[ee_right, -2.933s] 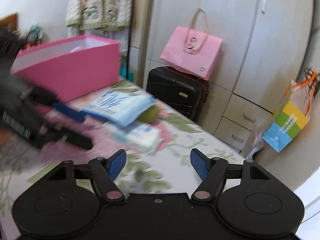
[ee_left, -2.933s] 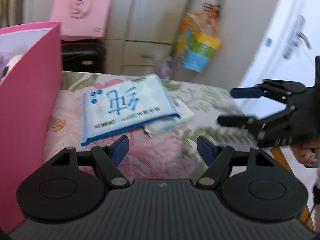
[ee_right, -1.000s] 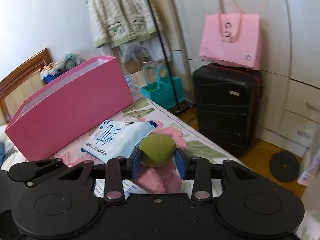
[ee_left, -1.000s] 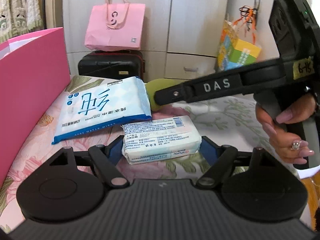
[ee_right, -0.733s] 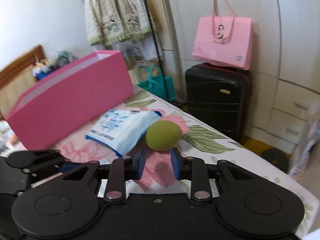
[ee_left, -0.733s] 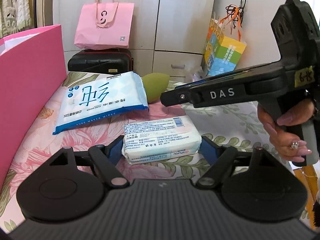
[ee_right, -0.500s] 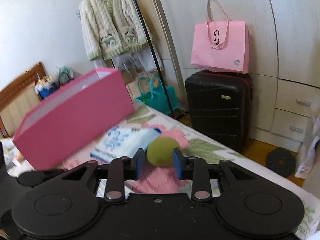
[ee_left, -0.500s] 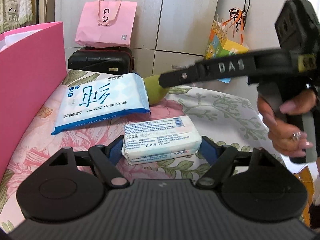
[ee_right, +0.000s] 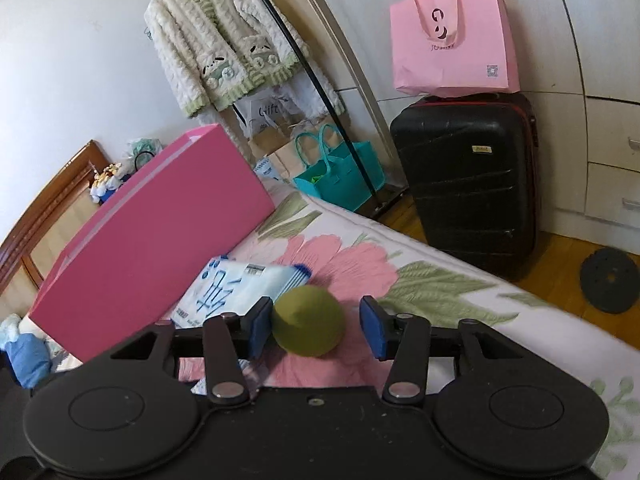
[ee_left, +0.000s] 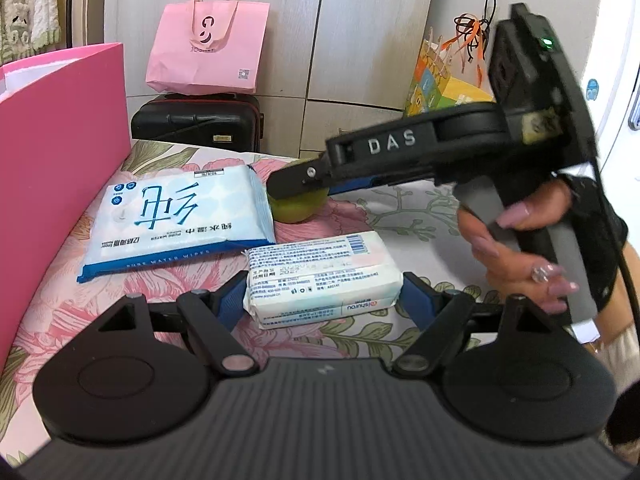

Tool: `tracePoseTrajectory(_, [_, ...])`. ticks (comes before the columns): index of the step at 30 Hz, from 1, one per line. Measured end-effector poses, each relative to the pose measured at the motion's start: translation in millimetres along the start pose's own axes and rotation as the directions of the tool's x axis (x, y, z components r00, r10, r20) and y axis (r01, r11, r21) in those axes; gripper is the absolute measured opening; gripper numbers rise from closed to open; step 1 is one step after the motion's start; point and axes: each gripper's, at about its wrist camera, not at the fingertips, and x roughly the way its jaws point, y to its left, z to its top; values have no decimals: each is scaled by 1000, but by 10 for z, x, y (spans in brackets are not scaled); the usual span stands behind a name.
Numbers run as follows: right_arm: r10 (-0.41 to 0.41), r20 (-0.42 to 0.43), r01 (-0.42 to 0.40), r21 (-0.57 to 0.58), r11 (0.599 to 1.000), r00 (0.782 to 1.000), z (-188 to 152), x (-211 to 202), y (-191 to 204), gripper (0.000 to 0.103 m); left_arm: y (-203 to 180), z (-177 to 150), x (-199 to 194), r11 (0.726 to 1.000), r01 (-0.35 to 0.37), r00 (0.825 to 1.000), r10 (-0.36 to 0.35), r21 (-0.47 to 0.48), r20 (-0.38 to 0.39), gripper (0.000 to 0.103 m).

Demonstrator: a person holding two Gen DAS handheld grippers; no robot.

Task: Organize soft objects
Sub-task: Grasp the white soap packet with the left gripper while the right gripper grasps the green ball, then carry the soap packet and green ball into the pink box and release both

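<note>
Left wrist view: my left gripper [ee_left: 323, 298] brackets the tissue pack [ee_left: 322, 283] at lower centre, jaws wide, not yet pinching; print reads "shurou". Wipes [ee_left: 180, 220], centre left, read "PURE WATER WIPES". Pink box [ee_left: 60, 152] at left, likely the destination.

Right wrist view: my right gripper [ee_right: 316, 326] straddles the green sponge [ee_right: 309, 320] at centre; jaws parted, left pad touching it, ready to close.
</note>
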Motion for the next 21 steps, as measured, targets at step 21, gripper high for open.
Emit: tracePoseTrajectory(21, [-365, 93, 363, 43, 931, 926, -663, -818, 886, 43, 400, -216, -590, 995, 62, 998, -62, -78, 10, 79])
